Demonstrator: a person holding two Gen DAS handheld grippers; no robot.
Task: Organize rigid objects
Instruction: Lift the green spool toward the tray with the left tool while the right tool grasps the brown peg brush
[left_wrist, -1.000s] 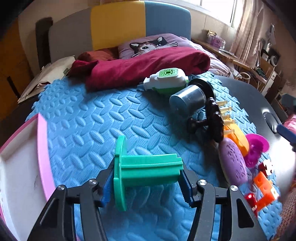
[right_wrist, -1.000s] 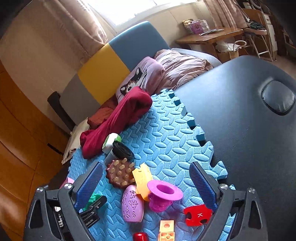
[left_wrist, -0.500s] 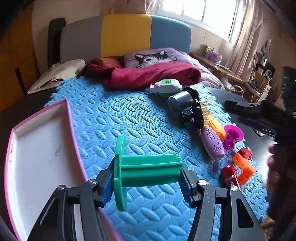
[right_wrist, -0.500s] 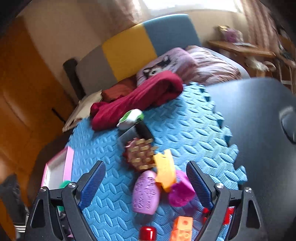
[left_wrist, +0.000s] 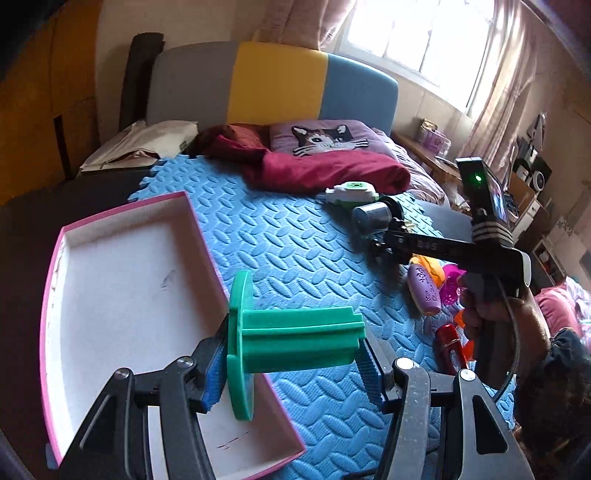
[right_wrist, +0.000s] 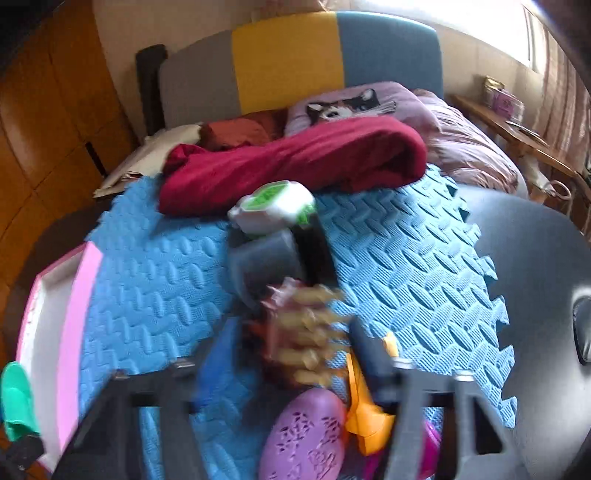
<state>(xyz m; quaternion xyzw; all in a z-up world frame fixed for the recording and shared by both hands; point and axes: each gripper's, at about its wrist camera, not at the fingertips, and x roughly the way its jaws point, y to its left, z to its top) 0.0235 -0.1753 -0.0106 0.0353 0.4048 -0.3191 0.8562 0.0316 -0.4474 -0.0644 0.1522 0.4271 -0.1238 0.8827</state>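
Over the pink-rimmed tray's (left_wrist: 122, 295) right wall, at the blue foam mat's (left_wrist: 288, 236) left edge | left gripper (left_wrist: 291, 363) fingers clamped on green spool (left_wrist: 288, 341), held sideways | right gripper (right_wrist: 291, 354) fingers flank brown spiked massage brush (right_wrist: 299, 332), blurred, grip unclear | purple oval piece (right_wrist: 306, 439) just beside.

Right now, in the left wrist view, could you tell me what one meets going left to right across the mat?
pink tray → green spool in the left hand-held gripper → purple oval toy → red toy
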